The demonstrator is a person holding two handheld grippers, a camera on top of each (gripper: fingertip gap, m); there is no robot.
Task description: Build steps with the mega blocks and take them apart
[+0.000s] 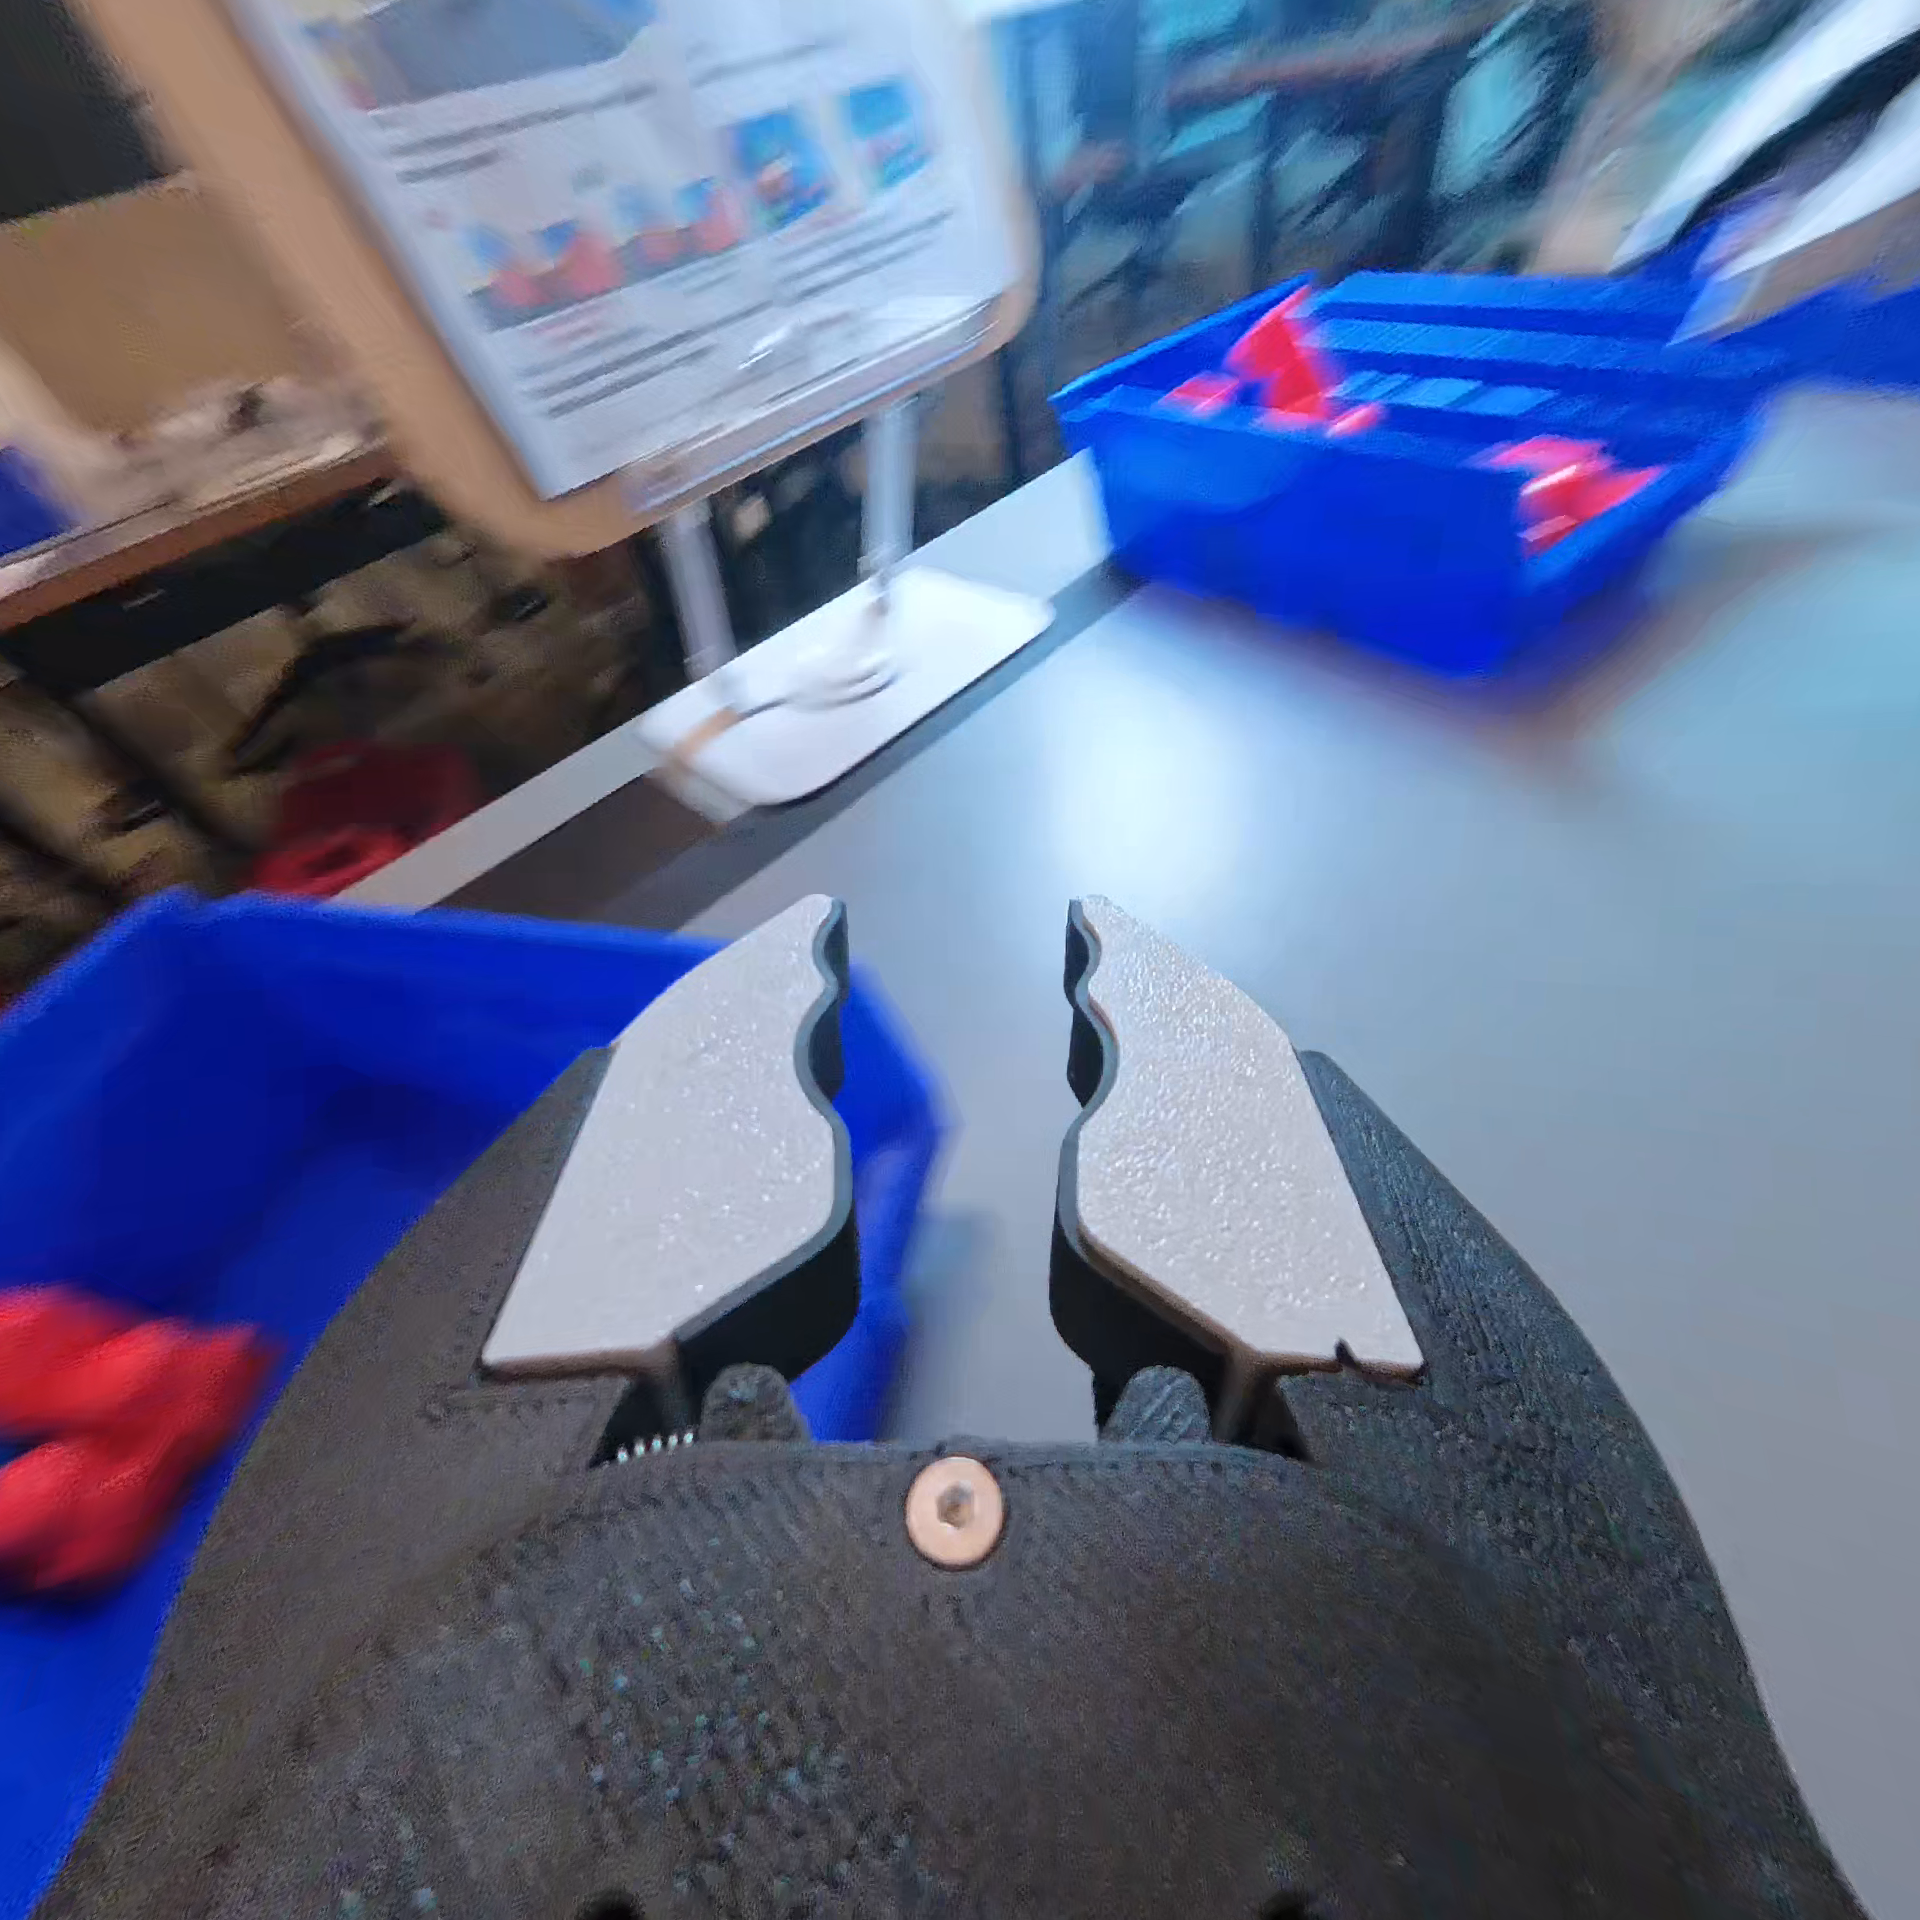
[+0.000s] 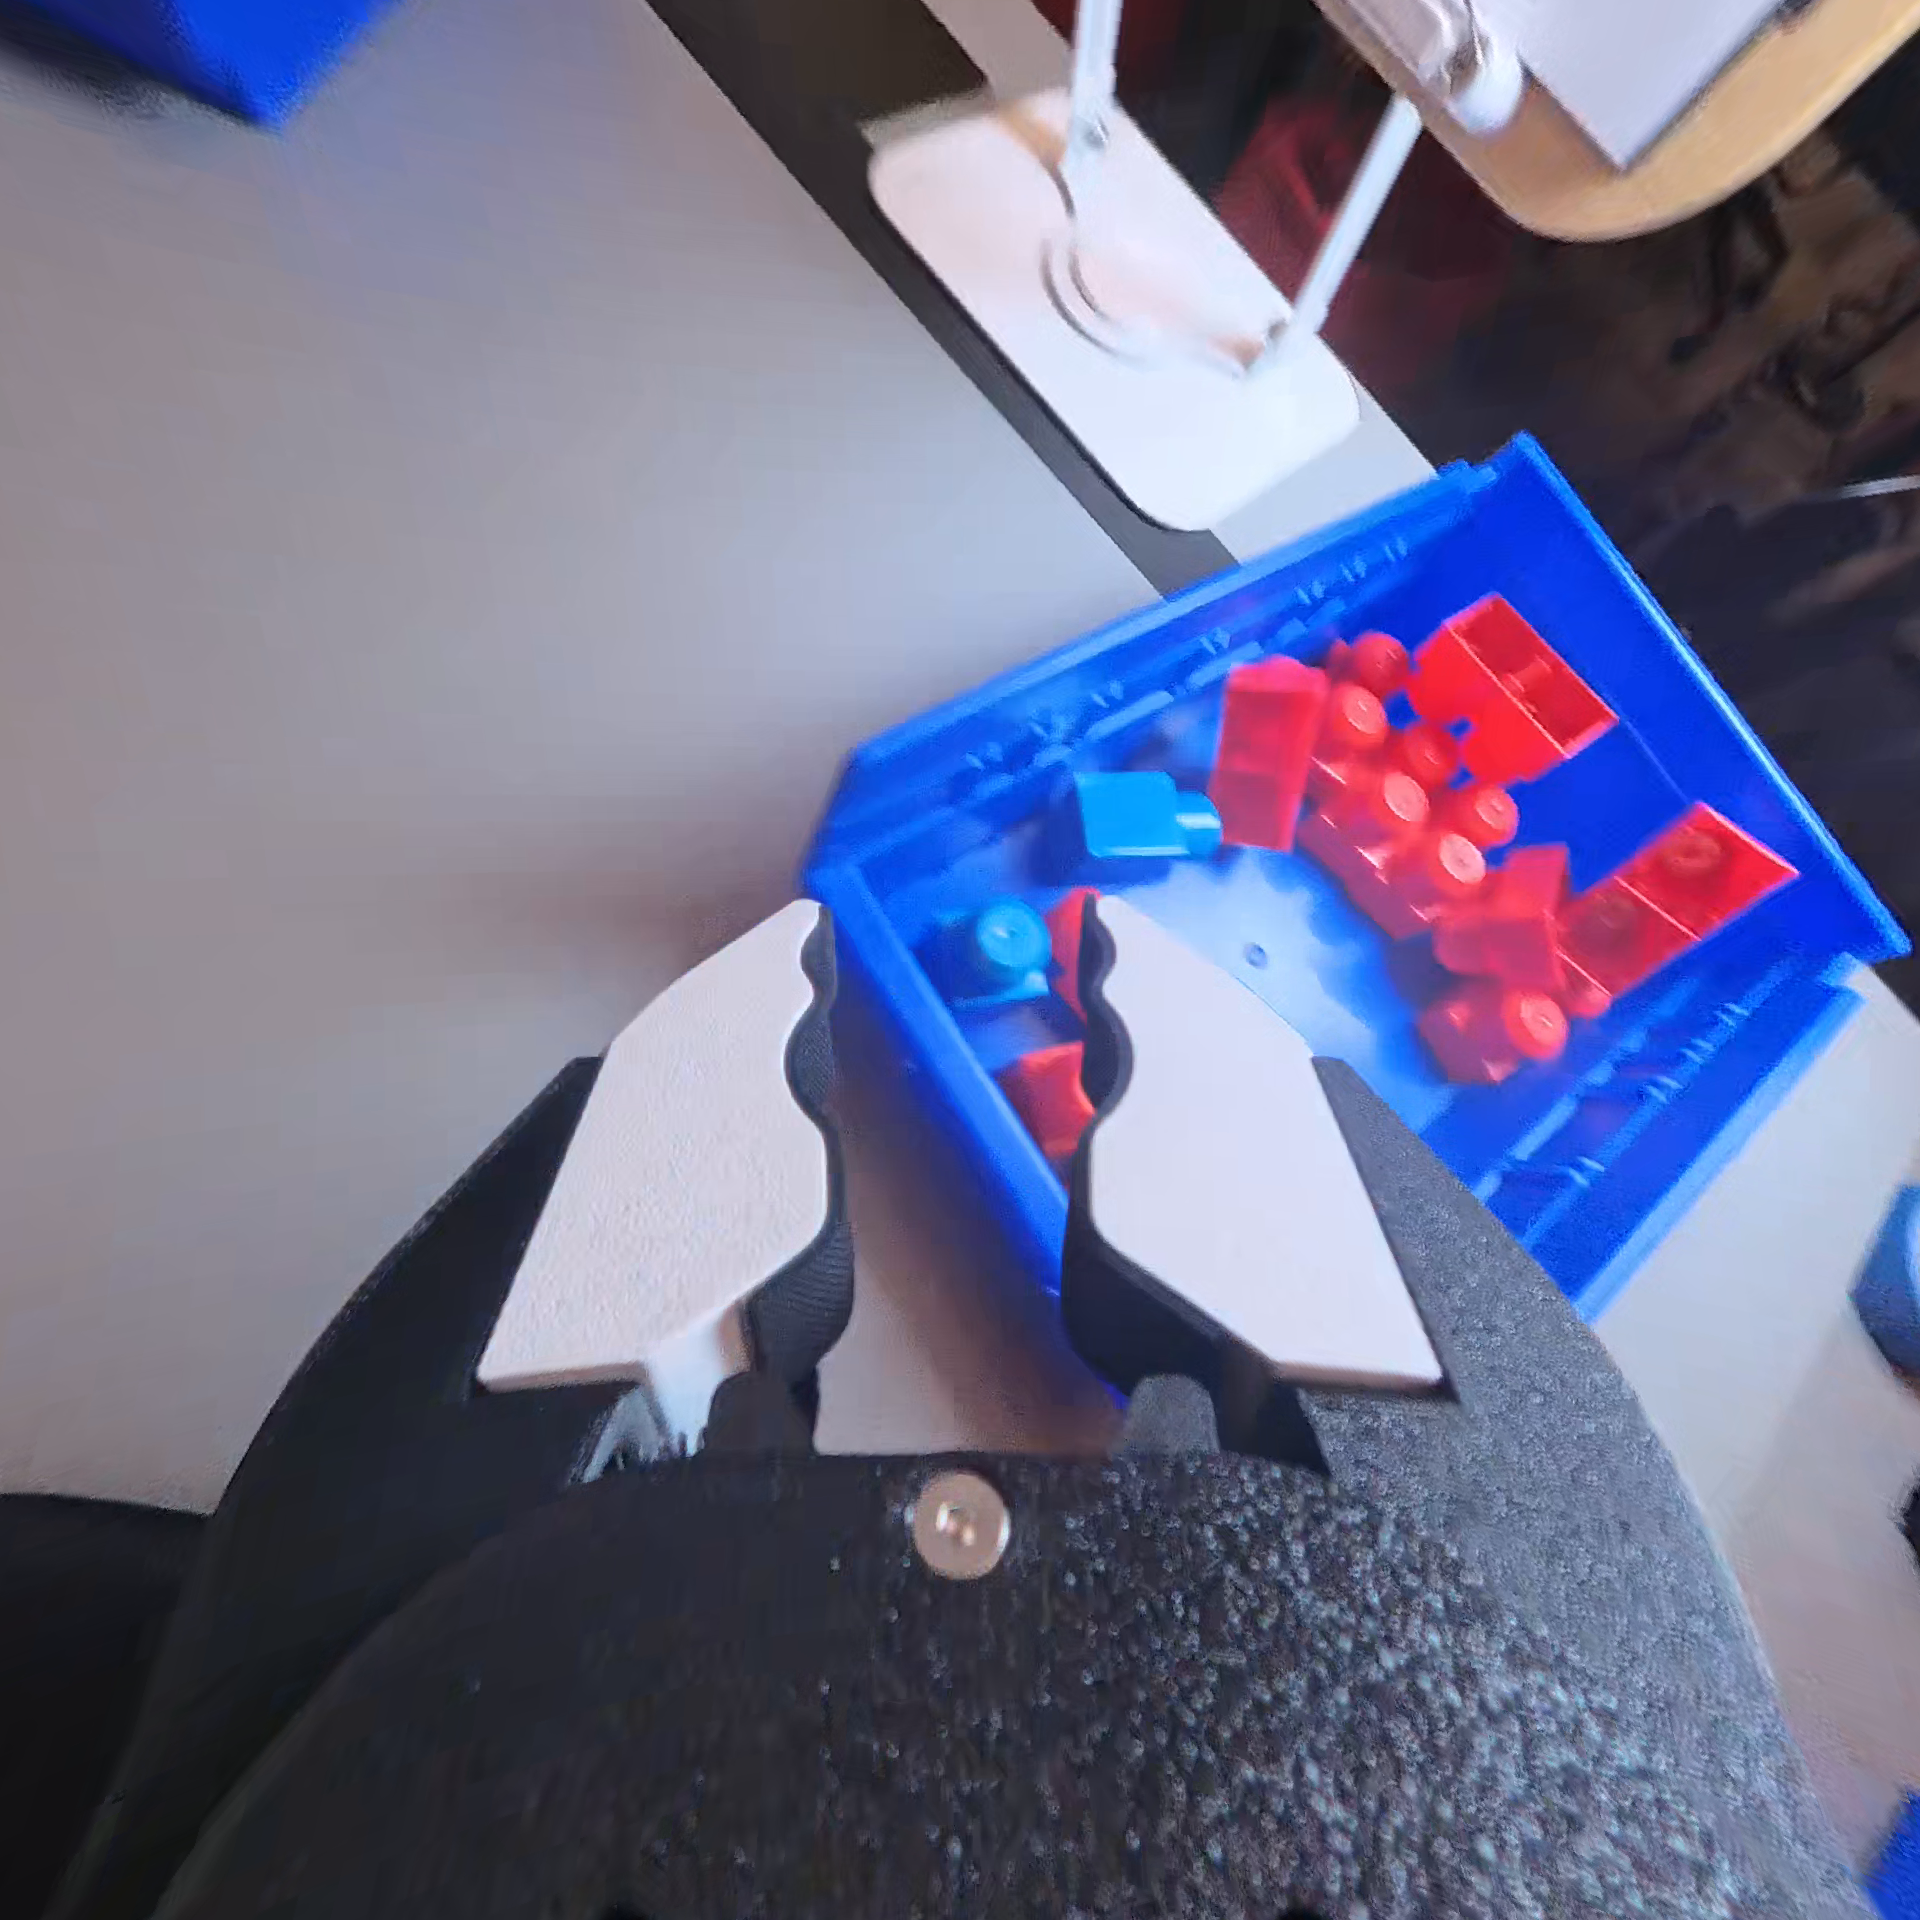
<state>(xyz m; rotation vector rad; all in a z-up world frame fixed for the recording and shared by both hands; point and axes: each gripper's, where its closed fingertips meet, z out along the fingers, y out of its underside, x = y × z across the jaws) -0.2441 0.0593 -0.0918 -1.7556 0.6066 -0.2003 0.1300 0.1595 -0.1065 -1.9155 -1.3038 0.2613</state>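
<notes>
Left gripper (image 1: 951, 925): my black two-finger tool with grey textured pads; jaws spread, nothing between them, held above the smooth grey tabletop (image 1: 1351, 987).
Right gripper (image 2: 951, 920): same build; jaws apart and empty, tips poised over the near corner of the blue plastic bin (image 2: 1621, 644).
Blocks: the red studded mega blocks (image 2: 1392, 800) lie jumbled in that bin with two light-blue blocks (image 2: 1138, 816); more red ones (image 1: 104, 1434) sit in a second blue bin (image 1: 312, 1039) by my left gripper.
Progress: I judge no steps built yet; the table between the bins is bare.
Risk, grasp: the pieces overlap and tilt, so closing on one may catch a neighbour or pinch a stud and slip.
Risk, collision: my right tips are close to the bin wall; descending here could tip it.
Risk, vision: both views are smeared, so I may misjudge position.
</notes>
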